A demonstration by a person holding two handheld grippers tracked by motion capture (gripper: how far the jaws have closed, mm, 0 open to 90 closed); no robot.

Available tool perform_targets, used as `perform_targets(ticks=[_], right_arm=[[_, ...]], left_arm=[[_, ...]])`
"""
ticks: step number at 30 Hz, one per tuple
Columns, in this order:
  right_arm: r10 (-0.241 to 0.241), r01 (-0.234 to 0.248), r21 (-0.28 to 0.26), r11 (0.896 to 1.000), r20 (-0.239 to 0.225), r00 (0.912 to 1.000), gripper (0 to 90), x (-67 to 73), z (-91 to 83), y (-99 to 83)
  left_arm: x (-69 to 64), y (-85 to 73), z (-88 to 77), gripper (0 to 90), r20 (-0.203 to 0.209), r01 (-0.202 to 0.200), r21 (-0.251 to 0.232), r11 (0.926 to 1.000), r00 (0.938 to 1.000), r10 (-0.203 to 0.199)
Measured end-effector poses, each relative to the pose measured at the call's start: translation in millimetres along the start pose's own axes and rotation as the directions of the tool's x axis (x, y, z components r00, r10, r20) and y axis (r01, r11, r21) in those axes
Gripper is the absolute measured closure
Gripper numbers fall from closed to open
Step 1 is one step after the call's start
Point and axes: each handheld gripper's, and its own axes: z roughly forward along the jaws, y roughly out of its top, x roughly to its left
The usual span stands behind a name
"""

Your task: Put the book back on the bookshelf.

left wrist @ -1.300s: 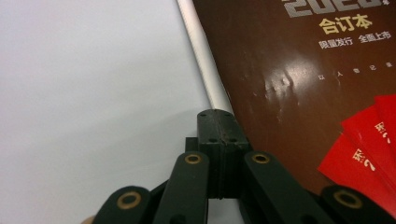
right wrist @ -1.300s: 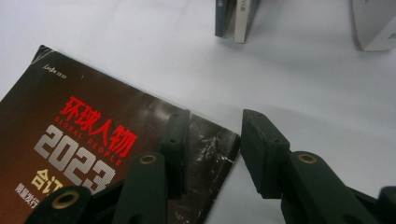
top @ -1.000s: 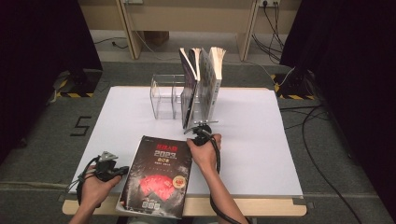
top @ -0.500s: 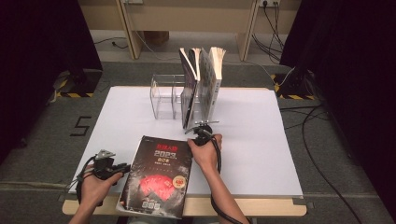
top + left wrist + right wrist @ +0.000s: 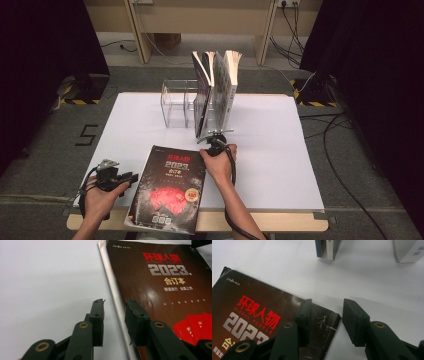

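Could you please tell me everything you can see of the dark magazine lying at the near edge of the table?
The magazine is a thick, glossy, soft-cover volume, dark brown-black, with red and silver lettering reading 2023 and a red graphic lower down. It lies flat, cover up, slightly askew on the white table, its near end overhanging the table's edge. Its white page block shows along the left side, and its top right corner is scuffed.

Printed on the dark magazine cover (image 5: 162,290): red "环球人物" over small "GLOBAL PEOPLE", silver "2023" beneath, then yellow "合订本". Left of the magazine, marked on the grey floor (image 5: 45,150): "5".
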Motion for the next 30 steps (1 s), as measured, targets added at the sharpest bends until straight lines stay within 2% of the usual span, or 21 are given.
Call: perform_targets(ticks=[7, 10, 13, 19, 22, 25, 30], right_arm=[[-0.002, 0.002, 0.007, 1.000, -0.003, 1.0000, 60.1, -1.6, 1.5, 0.2], [0.002, -0.002, 0.003, 1.000, -0.002, 1.0000, 60.1, -2.0, 2.2, 0.6], [0.002, -0.002, 0.002, 1.000, -0.001, 1.0000, 60.1, -2.3, 3.1, 1.6], [0.007, -0.007, 0.006, 1.000, -0.007, 1.0000, 59.9, -3.1, 3.9, 3.0], [0.003, -0.003, 0.006, 1.000, -0.008, 1.0000, 59.3, -2.4, 4.4, 2.9], [0.005, -0.005, -0.001, 1.000, -0.020, 0.9998, 59.3, -2.8, 4.7, 2.1], [0.011, -0.011, -0.001, 1.000, -0.053, 0.9986, 60.2, -4.3, 4.2, 0.3]], left_arm=[[-2.6, -0.4, 2.6, 65.0, 0.013, -0.003, 0.012, 0.9999, 0.9999, 0.003], [-2.2, -1.9, 5.3, 63.9, 0.014, -0.006, 0.031, 0.9995, 0.9999, 0.006], [-2.4, -3.5, 8.9, 61.7, 0.033, 0.001, 0.049, 0.9988, 0.9995, -0.003], [-3.4, -4.0, 11.4, 61.9, 0.034, -0.013, 0.062, 0.9980, 0.9994, 0.011], [-4.2, -4.5, 11.6, 63.5, 0.024, -0.026, 0.063, 0.9977, 0.9994, 0.024], [-6.8, -4.0, 12.1, 64.8, 0.012, -0.064, 0.072, 0.9954, 0.9980, 0.063], [-8.0, -4.4, 12.5, 66.4, 0.009, -0.070, 0.069, 0.9951, 0.9975, 0.070]])
